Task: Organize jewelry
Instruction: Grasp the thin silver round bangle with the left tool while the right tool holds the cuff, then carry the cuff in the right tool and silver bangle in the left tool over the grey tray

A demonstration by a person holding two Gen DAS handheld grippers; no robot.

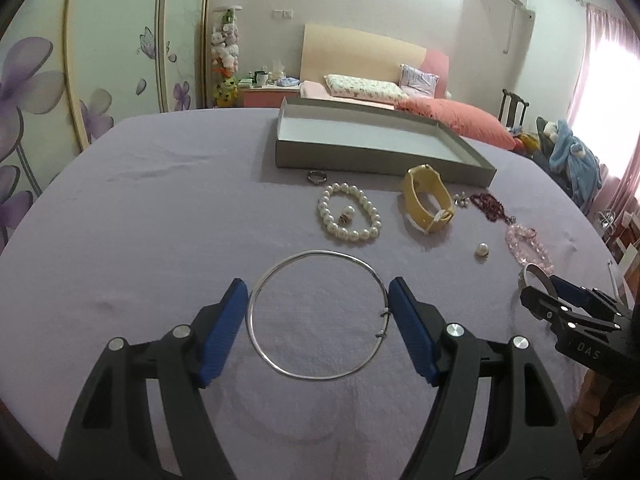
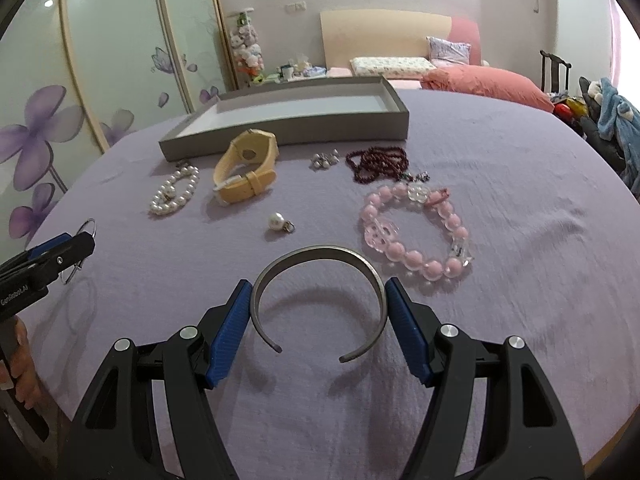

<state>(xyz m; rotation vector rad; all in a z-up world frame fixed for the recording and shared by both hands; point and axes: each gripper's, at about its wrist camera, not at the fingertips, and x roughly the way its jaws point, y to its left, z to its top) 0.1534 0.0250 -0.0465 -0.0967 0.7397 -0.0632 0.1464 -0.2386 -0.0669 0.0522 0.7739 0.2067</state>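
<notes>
the grey tray point(image 1: 360, 152) at the far side of the purple table point(image 1: 160, 208) is empty, so sorting is hardly begun. the left gripper point(image 1: 318, 312) pinches the thin silver hoop point(image 1: 316, 376), the right gripper point(image 2: 320, 312) pinches the open metal cuff point(image 2: 320, 252). pearl bracelet point(image 1: 349, 214), yellow watch point(image 1: 426, 200), pink beads point(image 2: 416, 232) lie outside the tray.

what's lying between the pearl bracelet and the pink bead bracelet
In the right wrist view, the yellow watch and a loose pearl charm lie between the pearl bracelet and pink bead bracelet.
</notes>
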